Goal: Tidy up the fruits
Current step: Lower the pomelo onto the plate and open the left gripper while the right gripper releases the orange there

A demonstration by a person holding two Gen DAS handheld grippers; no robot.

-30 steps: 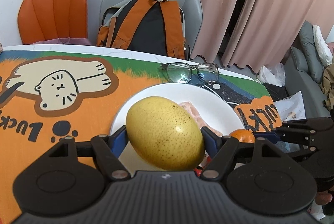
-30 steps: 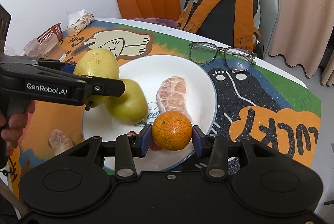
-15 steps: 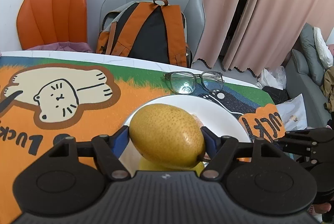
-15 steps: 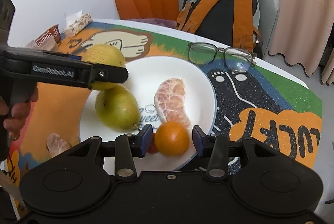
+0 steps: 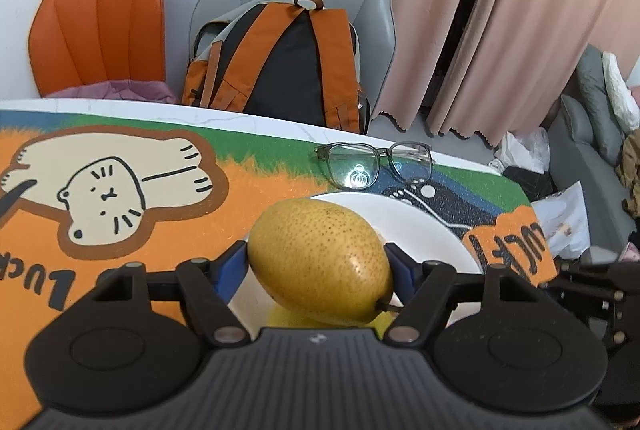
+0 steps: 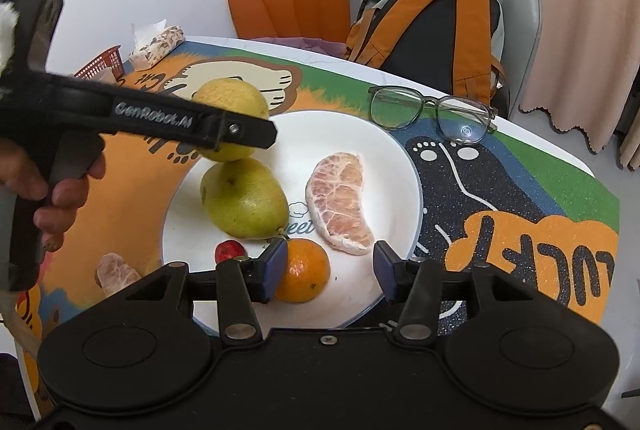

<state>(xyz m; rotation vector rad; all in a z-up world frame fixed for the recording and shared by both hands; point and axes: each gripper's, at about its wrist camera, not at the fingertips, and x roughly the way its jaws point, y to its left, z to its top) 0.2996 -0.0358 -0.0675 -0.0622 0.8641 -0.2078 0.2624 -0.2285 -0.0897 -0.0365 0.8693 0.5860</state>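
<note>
while left gripper clamps pear, right gripper gapes over orange.

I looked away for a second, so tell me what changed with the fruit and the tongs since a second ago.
The right tongs let go of the orange: they were shut on it a second ago, and now they stand open with it resting on the white plate. The left tongs carried their yellow pear over the second pear on the plate. The pomelo segment and glasses stayed put.
</note>
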